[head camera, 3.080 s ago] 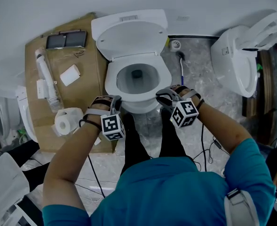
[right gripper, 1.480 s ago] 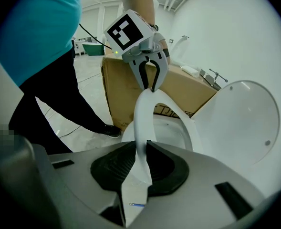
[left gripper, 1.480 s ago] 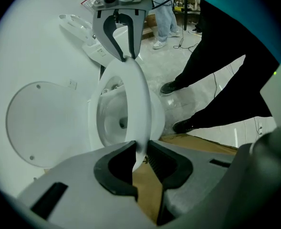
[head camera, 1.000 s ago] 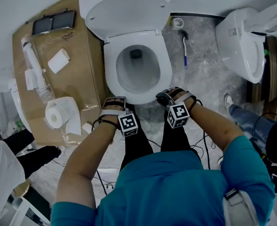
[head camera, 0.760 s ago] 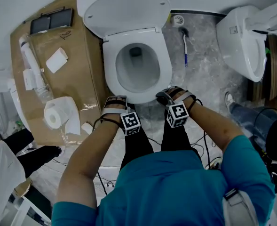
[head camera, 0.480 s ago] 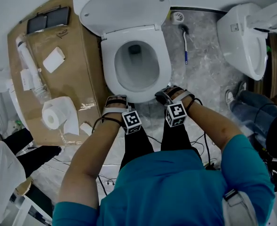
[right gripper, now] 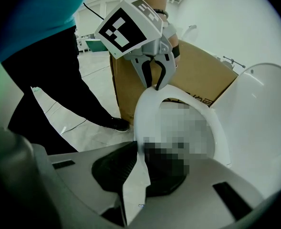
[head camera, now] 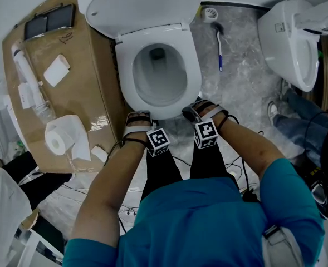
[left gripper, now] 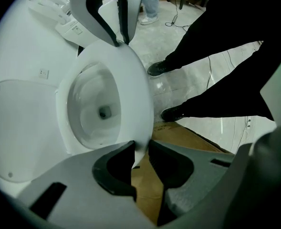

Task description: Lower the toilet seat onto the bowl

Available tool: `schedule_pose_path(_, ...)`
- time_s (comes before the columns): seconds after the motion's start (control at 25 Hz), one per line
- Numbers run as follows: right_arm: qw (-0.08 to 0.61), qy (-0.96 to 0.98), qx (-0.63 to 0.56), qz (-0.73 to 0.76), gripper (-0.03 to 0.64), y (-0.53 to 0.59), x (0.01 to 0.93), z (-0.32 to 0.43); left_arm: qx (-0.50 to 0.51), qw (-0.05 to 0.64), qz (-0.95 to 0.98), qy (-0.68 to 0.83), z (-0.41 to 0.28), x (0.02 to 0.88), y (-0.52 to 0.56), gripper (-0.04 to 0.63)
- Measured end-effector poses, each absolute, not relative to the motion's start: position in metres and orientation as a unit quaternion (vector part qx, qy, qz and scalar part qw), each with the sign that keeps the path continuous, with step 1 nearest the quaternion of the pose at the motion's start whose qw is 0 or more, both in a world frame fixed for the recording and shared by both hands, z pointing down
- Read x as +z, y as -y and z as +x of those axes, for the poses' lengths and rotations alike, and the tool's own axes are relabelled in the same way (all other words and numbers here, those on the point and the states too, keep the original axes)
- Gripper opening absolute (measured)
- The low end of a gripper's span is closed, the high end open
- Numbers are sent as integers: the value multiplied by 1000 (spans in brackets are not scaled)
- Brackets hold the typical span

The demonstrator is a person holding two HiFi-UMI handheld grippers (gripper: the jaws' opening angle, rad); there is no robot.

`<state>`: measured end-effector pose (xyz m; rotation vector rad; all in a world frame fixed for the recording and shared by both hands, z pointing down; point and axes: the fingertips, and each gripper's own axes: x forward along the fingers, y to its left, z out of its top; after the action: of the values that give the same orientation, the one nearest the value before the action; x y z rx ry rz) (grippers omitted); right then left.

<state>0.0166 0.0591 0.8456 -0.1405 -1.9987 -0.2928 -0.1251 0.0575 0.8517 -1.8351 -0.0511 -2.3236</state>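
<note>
The white toilet seat [head camera: 194,77] lies flat over the bowl with the lid [head camera: 136,4] standing up behind it. I cannot tell whether the seat touches the bowl. My left gripper [head camera: 137,116] is at the seat's front rim on the left, and my right gripper [head camera: 193,113] is at the front rim on the right. In the left gripper view the seat's edge [left gripper: 136,94] runs down between the left gripper's [left gripper: 141,151] pads and is pinched there. In the right gripper view the rim [right gripper: 147,109] sits between the right gripper's [right gripper: 140,162] pads; its jaws have just been closing on the rim.
A cardboard sheet [head camera: 99,77] lies left of the toilet with a paper roll [head camera: 58,139] and small white parts on it. A second toilet [head camera: 289,38] stands at the right, with a blue-handled brush [head camera: 219,49] between the two. The person's black-trousered legs and some cables are just in front of the bowl.
The toilet has drifted up and left in the head view as the camera moved. Both grippers have stayed at the seat's front rim and sunk a little.
</note>
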Motion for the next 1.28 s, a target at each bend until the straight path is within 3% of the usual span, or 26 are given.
schedule_pose_path(0.28, 527, 841, -119, -33, -2, -55, 860, 19, -783, 86, -616, 20, -124, 881, -66, 86)
schedule_pose_path(0.6, 505, 855, -112, -25, 0, -25, 865, 8, -782, 88, -617, 18, -123, 900, -70, 86)
schedule_pose_path(1.28, 539, 836, -87, -55, 0, -47, 910, 16, -785, 87, -613, 23, -125, 926, -67, 80)
